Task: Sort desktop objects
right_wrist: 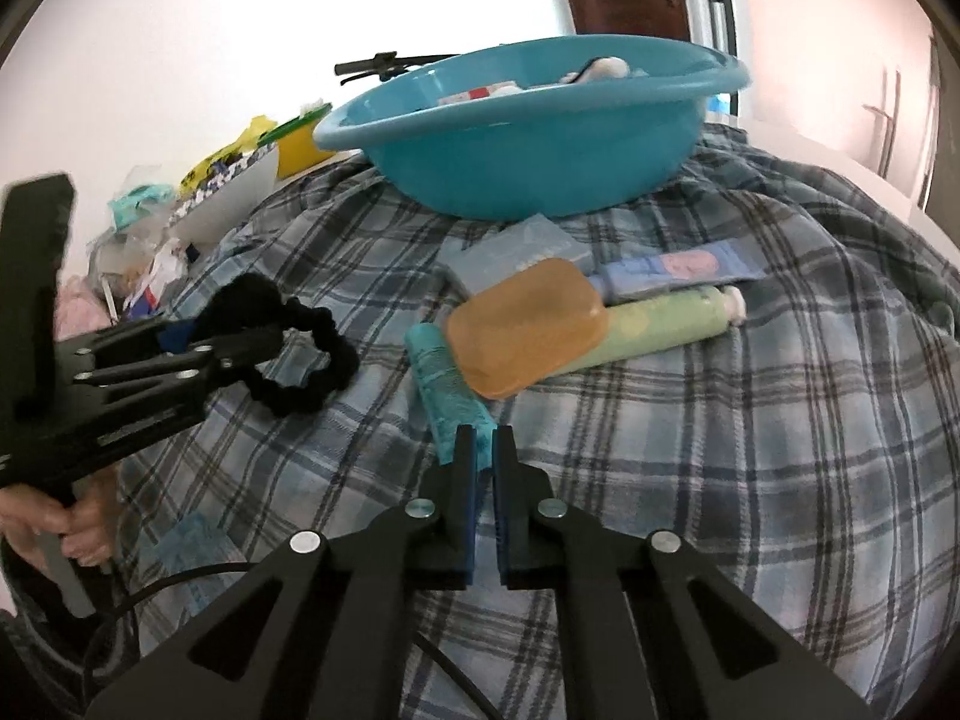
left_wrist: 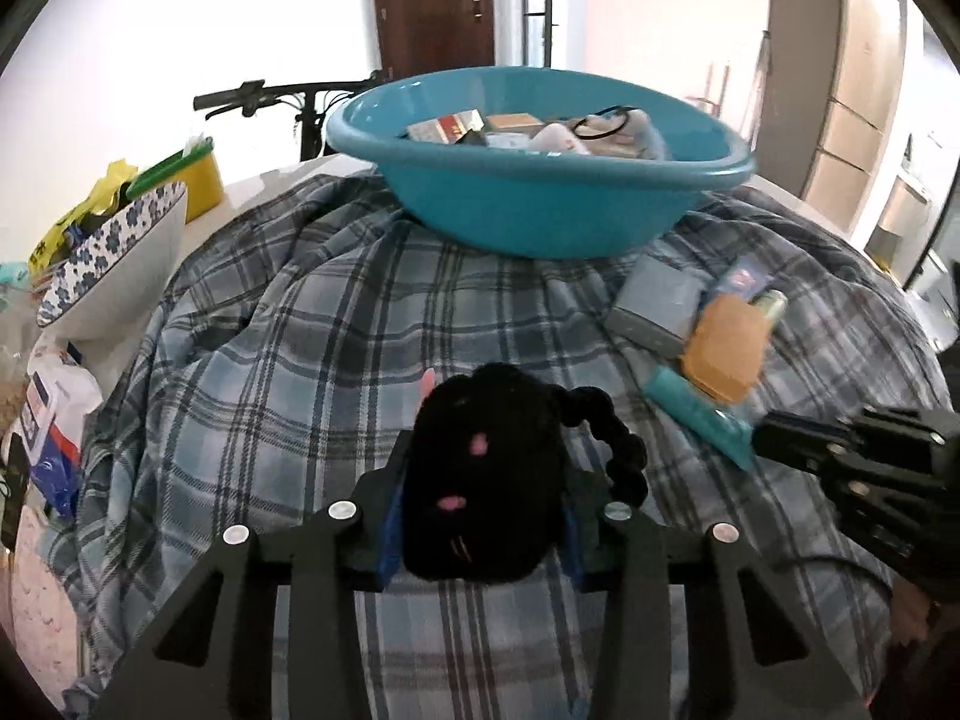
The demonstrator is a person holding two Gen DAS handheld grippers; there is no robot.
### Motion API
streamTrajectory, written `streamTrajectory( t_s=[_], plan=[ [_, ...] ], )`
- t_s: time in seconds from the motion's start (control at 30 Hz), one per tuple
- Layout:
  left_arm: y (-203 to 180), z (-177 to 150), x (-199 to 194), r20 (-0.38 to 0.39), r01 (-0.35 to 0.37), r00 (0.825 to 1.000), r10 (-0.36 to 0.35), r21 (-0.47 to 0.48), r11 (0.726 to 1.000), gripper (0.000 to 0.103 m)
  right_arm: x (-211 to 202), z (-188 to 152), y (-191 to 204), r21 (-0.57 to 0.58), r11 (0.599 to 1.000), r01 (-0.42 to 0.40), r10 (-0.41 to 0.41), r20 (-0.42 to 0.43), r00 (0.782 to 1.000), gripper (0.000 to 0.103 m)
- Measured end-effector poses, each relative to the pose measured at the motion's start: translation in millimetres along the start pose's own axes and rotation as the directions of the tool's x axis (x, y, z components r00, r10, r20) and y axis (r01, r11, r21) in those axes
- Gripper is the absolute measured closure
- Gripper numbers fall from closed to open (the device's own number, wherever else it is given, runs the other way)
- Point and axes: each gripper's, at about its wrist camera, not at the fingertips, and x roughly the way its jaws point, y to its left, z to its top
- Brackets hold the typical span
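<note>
My left gripper (left_wrist: 483,480) is shut on a black fuzzy pouch (left_wrist: 486,450) with pink spots; its black ruffled loop (left_wrist: 624,450) trails to the right on the plaid cloth. The right wrist view has that gripper (right_wrist: 264,336) and the pouch (right_wrist: 252,300) at its left. My right gripper (right_wrist: 486,444) is shut, its tips at the near end of a teal tube (right_wrist: 444,390); whether it pinches the tube is unclear. Past the tube lie an orange case (right_wrist: 528,324), a green tube (right_wrist: 660,318), a blue-pink tube (right_wrist: 678,267) and a grey box (right_wrist: 516,252). A teal basin (left_wrist: 540,204) with several items stands at the back.
The plaid cloth (left_wrist: 300,330) covers the table in folds. At the left edge stand a floral bowl (left_wrist: 108,252), a yellow container (left_wrist: 201,180) and loose packets. A hand (right_wrist: 66,522) holds the left gripper's handle. A cable runs along the near edge.
</note>
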Motion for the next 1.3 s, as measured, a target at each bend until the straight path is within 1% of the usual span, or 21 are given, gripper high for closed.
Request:
streamTrajectory(
  t_s=[0.1, 0.2, 0.3, 0.4, 0.43, 0.53, 0.6, 0.63, 0.67, 0.73, 0.9, 0.93, 0.97, 1.07, 1.2, 1.23, 1.3],
  plan=[
    [-3.5, -1.1, -5.9, -0.011, 0.021, 1.000, -0.021, 0.007, 1.000, 0.061, 1.8, 2.5, 4.4, -0.016, 1.000, 0.001, -0.001, -0.006, 1.000, 0.099],
    [-6.0, -3.0, -8.3, -0.005, 0.024, 1.000, -0.024, 0.009, 1.000, 0.061, 8.5, 5.7, 4.5, -0.006, 1.000, 0.005, -0.005, -0.022, 1.000, 0.092],
    [-7.3, -4.5, -5.0, -0.007, 0.041, 0.999, -0.041, -0.001, 0.999, 0.061, 13.0, 7.4, 6.8, -0.015, 1.000, 0.021, -0.021, -0.027, 0.999, 0.081],
    [-11.5, -4.8, 0.0, -0.014, 0.054, 0.998, -0.053, 0.004, 0.999, 0.061, 14.8, 7.0, 10.3, -0.035, 0.999, 0.029, -0.030, -0.028, 0.999, 0.063],
    [-13.1, -4.8, 1.2, -0.016, 0.056, 0.998, -0.056, 0.008, 0.998, 0.061, 15.0, 6.8, 12.4, -0.047, 0.998, 0.031, -0.032, -0.025, 0.999, 0.055],
    [-19.2, -4.7, 4.0, -0.021, 0.059, 0.998, -0.059, 0.021, 0.998, 0.061, 17.4, 5.7, 17.8, -0.082, 0.995, 0.050, -0.052, -0.024, 0.998, 0.054],
    [-21.8, -4.0, 3.7, -0.019, 0.062, 0.998, -0.062, 0.024, 0.998, 0.061, 18.3, 5.2, 19.1, -0.094, 0.993, 0.076, -0.078, -0.018, 0.997, 0.063],
    [-22.2, -3.5, 3.3, -0.018, 0.064, 0.998, -0.063, 0.023, 0.998, 0.061, 18.3, 5.1, 19.3, -0.101, 0.990, 0.095, -0.097, -0.014, 0.995, 0.072],
    [-22.4, -2.8, 2.8, -0.017, 0.065, 0.998, -0.065, 0.020, 0.998, 0.061, 18.1, 5.0, 18.5, -0.102, 0.989, 0.105, -0.107, -0.012, 0.994, 0.075],
    [-22.4, -1.8, 2.0, -0.016, 0.066, 0.998, -0.066, 0.017, 0.998, 0.061, 16.3, 4.6, 14.4, -0.086, 0.992, 0.093, -0.094, -0.012, 0.995, 0.076],
    [-24.0, -1.2, 2.4, -0.021, 0.065, 0.998, -0.065, 0.024, 0.998, 0.061, 1.0, 0.8, -0.4, -0.030, 0.994, 0.102, -0.102, 0.013, 0.995, 0.076],
    [-24.5, -1.4, 2.9, -0.024, 0.064, 0.998, -0.063, 0.027, 0.998, 0.061, -3.1, -0.4, -1.6, -0.026, 0.994, 0.105, -0.104, 0.017, 0.994, 0.084],
    [-24.8, -1.7, 3.4, -0.027, 0.062, 0.998, -0.061, 0.029, 0.998, 0.061, -7.7, -2.3, -3.6, -0.023, 0.993, 0.113, -0.113, 0.019, 0.993, 0.094],
    [-24.5, -3.0, 4.8, -0.030, 0.061, 0.998, -0.060, 0.023, 0.998, 0.061, -17.1, -9.4, -7.8, -0.022, 0.992, 0.128, -0.127, 0.008, 0.992, 0.094],
    [-25.2, -2.4, 4.6, -0.026, 0.071, 0.997, -0.071, 0.010, 0.997, 0.061, -16.4, -11.5, -7.9, -0.030, 0.991, 0.129, -0.129, 0.001, 0.992, 0.094],
    [-26.2, -2.0, 3.7, -0.023, 0.073, 0.997, -0.072, 0.012, 0.997, 0.061, -15.8, -9.9, -7.1, -0.032, 0.991, 0.129, -0.129, 0.008, 0.992, 0.091],
    [-28.1, -1.5, 2.2, -0.020, 0.074, 0.997, -0.074, 0.018, 0.997, 0.061, -15.9, -4.7, -5.2, -0.035, 0.990, 0.137, -0.135, 0.034, 0.990, 0.078]
  ],
)
